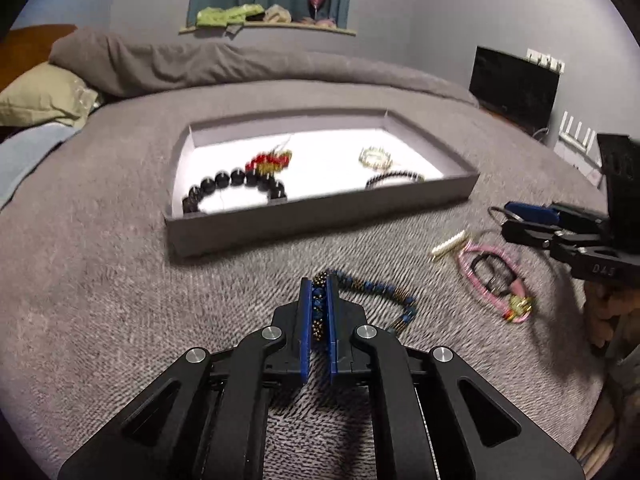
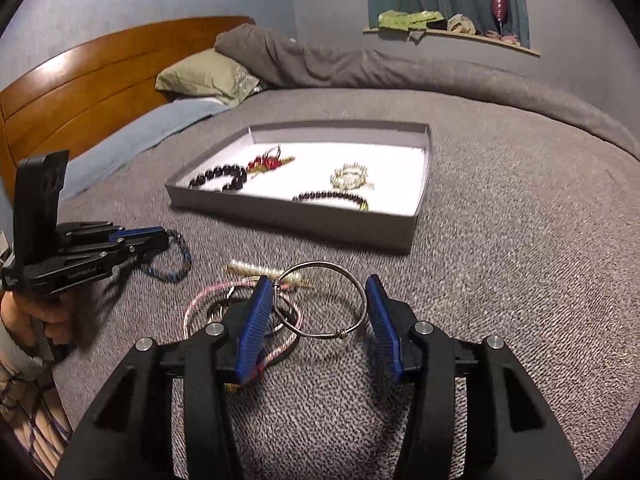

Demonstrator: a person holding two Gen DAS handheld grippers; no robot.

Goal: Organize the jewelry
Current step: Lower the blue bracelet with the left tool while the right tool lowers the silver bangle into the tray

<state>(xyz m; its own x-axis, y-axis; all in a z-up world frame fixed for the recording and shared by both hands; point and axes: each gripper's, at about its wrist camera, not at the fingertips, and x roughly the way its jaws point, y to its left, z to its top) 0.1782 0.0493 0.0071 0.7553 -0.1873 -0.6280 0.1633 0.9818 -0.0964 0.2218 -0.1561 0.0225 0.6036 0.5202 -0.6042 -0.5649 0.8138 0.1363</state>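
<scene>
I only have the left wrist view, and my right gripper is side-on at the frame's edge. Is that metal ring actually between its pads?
Observer: Yes. In the right wrist view the wire bangle spans the gap of the right gripper, with a blue pad against each side.
Operator: Is it off the bed?
Observer: It seems so. Its shadow falls on the grey blanket beneath it.
Operator: Anything tangled with it?
Observer: Smaller rings sit by one pad, above the pink cord. I cannot tell whether they are linked to the bangle.
</scene>
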